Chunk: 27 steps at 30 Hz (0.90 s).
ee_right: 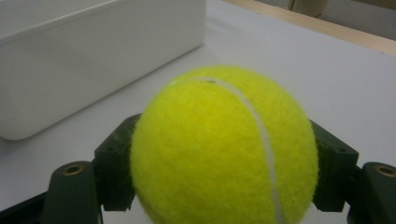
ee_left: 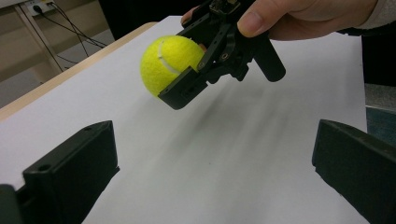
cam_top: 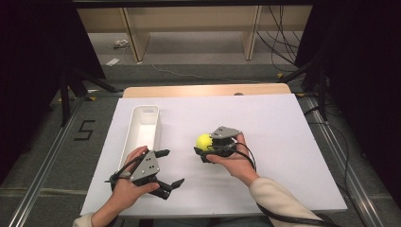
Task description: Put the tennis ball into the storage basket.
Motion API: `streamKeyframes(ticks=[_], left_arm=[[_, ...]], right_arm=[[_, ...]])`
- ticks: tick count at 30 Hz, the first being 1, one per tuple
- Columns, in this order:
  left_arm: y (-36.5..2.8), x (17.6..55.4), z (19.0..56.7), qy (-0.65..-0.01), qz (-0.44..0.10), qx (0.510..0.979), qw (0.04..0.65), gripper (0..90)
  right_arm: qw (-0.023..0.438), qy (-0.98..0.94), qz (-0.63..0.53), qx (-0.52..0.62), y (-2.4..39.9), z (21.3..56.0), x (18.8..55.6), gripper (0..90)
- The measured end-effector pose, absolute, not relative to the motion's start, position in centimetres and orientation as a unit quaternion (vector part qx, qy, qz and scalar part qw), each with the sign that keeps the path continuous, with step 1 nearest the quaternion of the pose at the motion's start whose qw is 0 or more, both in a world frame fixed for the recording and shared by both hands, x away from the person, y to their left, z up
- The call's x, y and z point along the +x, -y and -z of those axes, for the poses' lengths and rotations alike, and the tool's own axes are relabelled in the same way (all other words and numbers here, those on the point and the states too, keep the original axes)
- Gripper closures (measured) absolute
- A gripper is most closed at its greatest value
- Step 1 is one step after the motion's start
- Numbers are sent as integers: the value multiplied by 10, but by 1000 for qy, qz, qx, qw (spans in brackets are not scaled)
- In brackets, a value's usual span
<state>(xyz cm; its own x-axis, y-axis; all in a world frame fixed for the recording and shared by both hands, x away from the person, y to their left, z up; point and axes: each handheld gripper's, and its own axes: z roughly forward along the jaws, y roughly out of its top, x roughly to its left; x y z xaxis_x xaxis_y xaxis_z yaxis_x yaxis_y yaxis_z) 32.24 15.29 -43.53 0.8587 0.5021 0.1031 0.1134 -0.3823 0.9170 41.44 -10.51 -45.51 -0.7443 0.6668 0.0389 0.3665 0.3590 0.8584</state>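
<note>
Gripping a fuzzy yellow-green tennis ball (cam_top: 204,140) between its two black jaws, the right tool (cam_top: 202,152) sits in the person's right hand (cam_top: 236,158) out over the white sheet that covers the desk (cam_top: 265,142). From the right gripper view the tennis ball (ee_right: 224,149) is wedged squarely between the jaws, one pad pressed against each flank and its white seam curving down the front. The left gripper view shows the ball (ee_left: 169,63) lifted clear of the sheet, with the nearer jaw of the right tool (ee_left: 187,77) clamped across its lower side and the fingers (ee_left: 280,18) of the hand wrapped over the tool's body.

Taking the long white rectangular plastic tray (cam_top: 142,130) as the landmark, the ball hangs a little to the right of the tray's near end, apart from it. The left tool (cam_top: 166,168) rests just below that near end, held in the left hand (cam_top: 127,182), its jaws spread wide with nothing between them and pointing toward the ball. In the right gripper view the tray's white wall (ee_right: 93,60) stands behind and to the left of the ball.
</note>
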Motion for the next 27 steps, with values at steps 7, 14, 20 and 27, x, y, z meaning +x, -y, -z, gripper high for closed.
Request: streamKeyframes(ticks=[7, 14, 20, 27], left_arm=[[-153, 322, 435, -190, -185, 810, 523, 0], [-153, 322, 435, -189, -186, 810, 523, 0], [-153, 322, 435, -190, -185, 810, 523, 0], [-153, 322, 435, -189, -185, 810, 523, 0]], right_arm=[[161, -807, -472, 318, 105, 452, 414, 266], [162, -806, -473, 316, 103, 451, 413, 266], [162, -805, -476, 315, 103, 449, 412, 266], [163, -804, -480, 312, 101, 446, 411, 266]])
